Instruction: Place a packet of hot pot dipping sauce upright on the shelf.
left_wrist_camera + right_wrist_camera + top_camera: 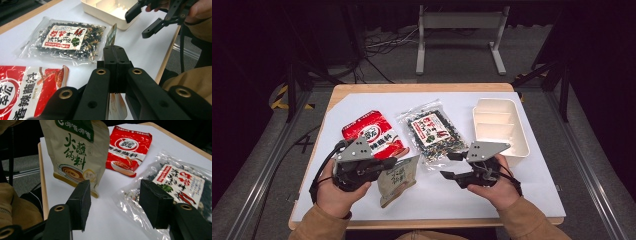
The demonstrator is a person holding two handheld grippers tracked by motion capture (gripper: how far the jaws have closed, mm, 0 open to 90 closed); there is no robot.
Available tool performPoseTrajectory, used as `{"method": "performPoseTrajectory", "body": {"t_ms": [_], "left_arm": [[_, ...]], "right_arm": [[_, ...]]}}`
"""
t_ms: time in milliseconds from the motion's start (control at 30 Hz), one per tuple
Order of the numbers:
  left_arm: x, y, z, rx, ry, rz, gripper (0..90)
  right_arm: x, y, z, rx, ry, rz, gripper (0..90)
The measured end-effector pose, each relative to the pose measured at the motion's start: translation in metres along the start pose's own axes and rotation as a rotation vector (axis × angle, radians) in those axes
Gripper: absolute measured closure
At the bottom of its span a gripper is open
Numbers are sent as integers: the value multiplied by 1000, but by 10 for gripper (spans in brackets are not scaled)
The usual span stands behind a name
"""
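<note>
The left gripper [384, 163] has its fingers [117, 65] pressed fully together on the edge of a beige pouch [397, 179], which they hold standing up just in front of the red packet [373, 134]. In the left gripper view the pouch is seen edge-on and is almost hidden behind the closed fingers; a thin strip of it rises above them. The right gripper [451, 165] has its fingers [80, 203] wide apart and they hold nothing; they hang over the bare white counter [442, 192], to the right of the red packet, with the near corner of the clear bag of dried dark greens [432, 133] under the farther finger. That bag lies flat just to the right of the red packet, and a cream divided tray [499, 125] stands farther right, near the counter edge. The beige pouch carries large green Chinese characters, 火锅蘸料, above a picture of a bowl; its top is cut off in the right gripper view. The red packet shows white and dark Chinese writing, which I read as 香辣蘸料. The label on the clear bag is red and white, but its writing is too small to read.
</note>
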State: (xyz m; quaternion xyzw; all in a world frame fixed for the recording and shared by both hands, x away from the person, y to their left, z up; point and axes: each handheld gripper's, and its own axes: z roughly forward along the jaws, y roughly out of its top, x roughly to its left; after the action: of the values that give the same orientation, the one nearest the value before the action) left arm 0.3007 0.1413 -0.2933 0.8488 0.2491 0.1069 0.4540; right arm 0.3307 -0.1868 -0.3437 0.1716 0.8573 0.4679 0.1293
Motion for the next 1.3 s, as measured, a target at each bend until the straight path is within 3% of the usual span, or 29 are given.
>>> {"method": "performPoseTrajectory", "body": {"t_ms": [300, 533, 767, 1067, 1200, 1300], "left_arm": [[-5, 5, 1, -5, -17, 33, 900], [-8, 7, 1, -12, -29, 39, 900], [-9, 8, 1, -15, -29, 42, 900], [-9, 7, 1, -14, -24, 38, 900], [-9, 6, 0, -16, -21, 37, 900], [-7, 7, -6, -51, -35, 28, 900]], "right_arm": [[0, 20, 28, 0, 68, -53, 429], [-2, 31, 53, -36, 172, -66, 449], [-7, 34, 71, -39, 263, -85, 537], [-13, 27, 88, -44, 338, -94, 588], [-13, 24, 92, -45, 360, -135, 689], [-13, 23, 92, -33, 379, -149, 785]]}}
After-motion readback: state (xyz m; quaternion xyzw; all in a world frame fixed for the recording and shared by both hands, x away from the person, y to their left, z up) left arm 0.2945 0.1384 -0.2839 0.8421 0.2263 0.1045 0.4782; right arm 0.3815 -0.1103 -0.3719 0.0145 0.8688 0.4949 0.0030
